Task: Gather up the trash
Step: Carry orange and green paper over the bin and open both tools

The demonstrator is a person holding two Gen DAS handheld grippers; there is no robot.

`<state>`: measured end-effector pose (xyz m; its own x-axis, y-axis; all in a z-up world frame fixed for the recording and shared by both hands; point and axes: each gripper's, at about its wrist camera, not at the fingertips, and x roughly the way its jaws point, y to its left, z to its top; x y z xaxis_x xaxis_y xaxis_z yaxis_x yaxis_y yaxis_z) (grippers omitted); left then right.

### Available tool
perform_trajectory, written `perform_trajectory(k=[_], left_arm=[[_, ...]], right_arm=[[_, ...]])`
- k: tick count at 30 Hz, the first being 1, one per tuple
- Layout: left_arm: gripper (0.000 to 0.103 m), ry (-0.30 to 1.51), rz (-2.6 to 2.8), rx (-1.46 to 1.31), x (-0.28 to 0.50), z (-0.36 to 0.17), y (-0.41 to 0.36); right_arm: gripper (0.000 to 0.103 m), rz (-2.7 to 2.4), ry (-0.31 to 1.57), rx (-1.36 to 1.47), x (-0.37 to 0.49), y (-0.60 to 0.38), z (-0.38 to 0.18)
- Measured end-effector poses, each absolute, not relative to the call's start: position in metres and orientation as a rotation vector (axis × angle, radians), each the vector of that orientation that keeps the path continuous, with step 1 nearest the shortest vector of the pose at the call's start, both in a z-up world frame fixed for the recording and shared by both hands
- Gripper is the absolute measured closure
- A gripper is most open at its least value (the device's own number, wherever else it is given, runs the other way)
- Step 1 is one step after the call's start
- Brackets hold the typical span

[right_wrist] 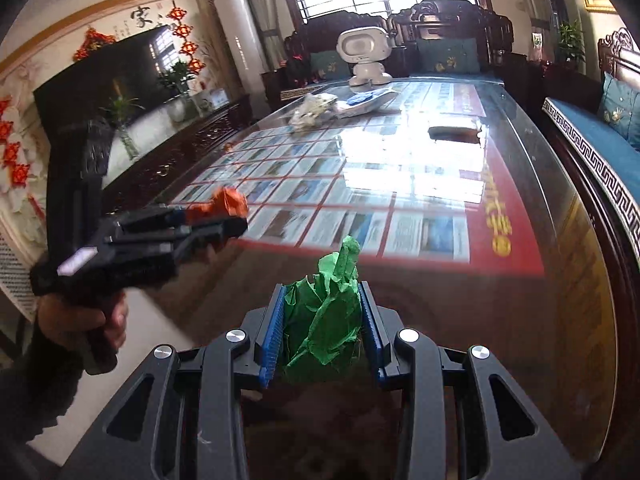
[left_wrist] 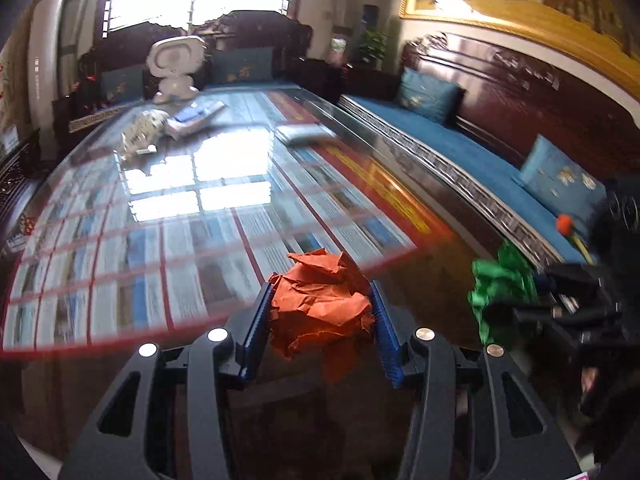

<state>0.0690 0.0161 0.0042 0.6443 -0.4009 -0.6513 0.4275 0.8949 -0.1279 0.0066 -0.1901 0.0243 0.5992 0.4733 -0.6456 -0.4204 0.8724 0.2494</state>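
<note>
My left gripper [left_wrist: 320, 290] is shut on a crumpled orange paper ball [left_wrist: 320, 300] and holds it above the near end of the glass-topped table [left_wrist: 420, 280]. My right gripper [right_wrist: 322, 292] is shut on a crumpled green paper ball [right_wrist: 324, 312], also held above the table's near end. In the left wrist view the right gripper with the green paper [left_wrist: 500, 292] is to the right. In the right wrist view the left gripper [right_wrist: 224, 216] with the orange paper [right_wrist: 228, 200] is to the left, held in a hand.
At the table's far end stand a white robot toy [right_wrist: 364, 54], a crumpled plastic bag [right_wrist: 312, 110], a packet with blue items [right_wrist: 366, 102] and a flat grey object [right_wrist: 454, 130]. A blue-cushioned wooden sofa [left_wrist: 460, 144] runs along the right. A TV cabinet [right_wrist: 168, 160] is on the left.
</note>
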Motion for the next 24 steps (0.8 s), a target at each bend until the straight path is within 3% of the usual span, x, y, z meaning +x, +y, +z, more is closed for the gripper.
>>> perform_trajectory(k=[10, 17, 24], left_arm=[[0.055, 0.870, -0.568, 0.035, -0.071, -0.063, 0.001], [0.055, 1.069, -0.573, -0.005, -0.112, -0.155, -0.001], [0.055, 1.156, -0.542, -0.016, -0.126, -0.204, 0.004]], right_arm=[[0.068, 0.555, 0.865, 0.010, -0.116, -0.181, -0.016], [0.068, 0.506, 1.039, -0.008, -0.160, -0.176, -0.098], [0.068, 0.467, 1.150, 0.014, -0.166, -0.174, -0.157]])
